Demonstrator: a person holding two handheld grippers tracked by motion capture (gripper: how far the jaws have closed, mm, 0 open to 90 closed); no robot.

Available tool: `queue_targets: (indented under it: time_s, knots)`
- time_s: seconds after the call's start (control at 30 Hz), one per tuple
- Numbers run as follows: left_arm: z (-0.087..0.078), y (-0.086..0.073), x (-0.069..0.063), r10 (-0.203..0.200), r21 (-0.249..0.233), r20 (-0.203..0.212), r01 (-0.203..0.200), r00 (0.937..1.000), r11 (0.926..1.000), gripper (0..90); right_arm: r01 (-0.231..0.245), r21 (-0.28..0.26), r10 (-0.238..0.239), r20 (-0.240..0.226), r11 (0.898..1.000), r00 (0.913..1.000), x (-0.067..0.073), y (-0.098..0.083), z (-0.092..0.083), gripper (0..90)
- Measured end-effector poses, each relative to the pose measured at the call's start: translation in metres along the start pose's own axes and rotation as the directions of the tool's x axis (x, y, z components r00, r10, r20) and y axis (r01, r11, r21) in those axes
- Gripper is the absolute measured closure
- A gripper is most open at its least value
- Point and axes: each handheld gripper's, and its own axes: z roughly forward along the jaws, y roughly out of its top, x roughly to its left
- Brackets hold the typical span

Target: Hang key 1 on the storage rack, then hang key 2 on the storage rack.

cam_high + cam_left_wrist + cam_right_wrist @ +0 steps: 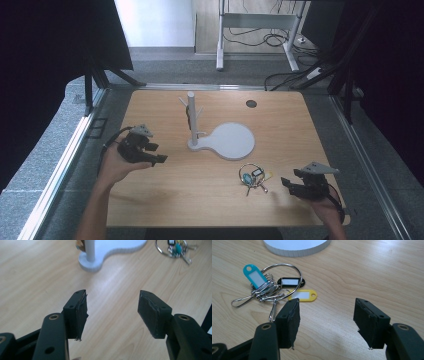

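High view shows us the key ring (252, 177) lying on the table (165, 200) at lower centre, just below the white stand (225, 141). We see the right gripper (289, 184) near it at lower right, jaws apart and empty; in the right gripper view the keys (272, 288) lie at upper left, beside one jaw. At middle left, our left gripper (159, 154) is well apart from the keys, jaws wide and empty.

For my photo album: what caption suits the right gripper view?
Open right gripper poised above a wooden table, beside a key ring with coloured tags.
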Motion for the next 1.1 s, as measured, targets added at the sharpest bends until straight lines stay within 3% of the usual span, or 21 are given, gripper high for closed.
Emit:
queue_targets:
  time_s: [0.13,0.17,0.33,0.53,0.57,0.7,0.73,0.8,0.87,0.97,1.03,1.1]
  knots:
    - [0.01,-0.025,-0.009,-0.012,0.008,0.002,0.012,0.9999,0.9999,41.1,0.023,0.01,-0.022,-0.007,1.0,0.9997,0.004,0.005,0.001,39.1]
    - [0.01,-0.025,-0.009,-0.012,0.008,0.002,0.012,0.9999,0.9999,41.0,0.023,0.01,-0.022,-0.007,1.0,0.9997,0.004,0.005,0.001,39.1]
    - [0.02,-0.048,-0.015,-0.037,0.013,0.003,0.037,0.9993,0.9992,40.9,0.079,0.027,-0.079,-0.014,0.997,0.9968,0.012,0.019,0.002,39.2]
    - [0.021,-0.055,-0.017,-0.037,0.018,0.008,0.037,0.9993,0.9991,40.9,0.132,0.055,-0.13,-0.026,0.99,0.9911,0.017,0.038,0.004,40.9]
    - [0.02,-0.056,-0.017,-0.037,0.012,0.012,0.037,0.9992,0.9992,40.9,0.159,0.074,-0.156,-0.036,0.985,0.987,0.02,0.042,0.006,41.5]
    - [0.022,-0.057,-0.016,-0.04,0.018,0.003,0.04,0.9992,0.999,40.5,0.184,0.114,-0.178,-0.058,0.976,0.9822,0.022,0.047,0.012,42.3]
    - [0.023,-0.058,-0.016,-0.038,0.027,0.001,0.038,0.9993,0.9989,40.0,0.208,0.142,-0.201,-0.06,0.968,0.9778,0.025,0.051,0.016,42.5]
    - [0.023,-0.059,-0.016,-0.038,0.026,0.004,0.038,0.9993,0.9989,39.7,0.22,0.156,-0.212,-0.067,0.963,0.9749,0.026,0.054,0.018,42.7]
    - [0.023,-0.06,-0.017,-0.037,0.025,0.004,0.037,0.9993,0.999,39.0,0.256,0.18,-0.242,-0.096,0.95,0.9655,0.03,0.063,0.023,43.5]
    - [0.02,-0.061,-0.017,-0.042,0.005,0.013,0.042,0.999,0.9991,38.9,0.271,0.195,-0.251,-0.119,0.943,0.9606,0.033,0.071,0.027,43.8]
    - [0.019,-0.061,-0.016,-0.038,0.0,0.016,0.038,0.9992,0.9993,38.9,0.286,0.226,-0.259,-0.14,0.931,0.9557,0.035,0.077,0.031,44.0]
    - [0.02,-0.061,-0.016,-0.038,0.002,0.015,0.038,0.9992,0.9993,38.9,0.289,0.24,-0.263,-0.134,0.927,0.9554,0.035,0.078,0.033,44.2]
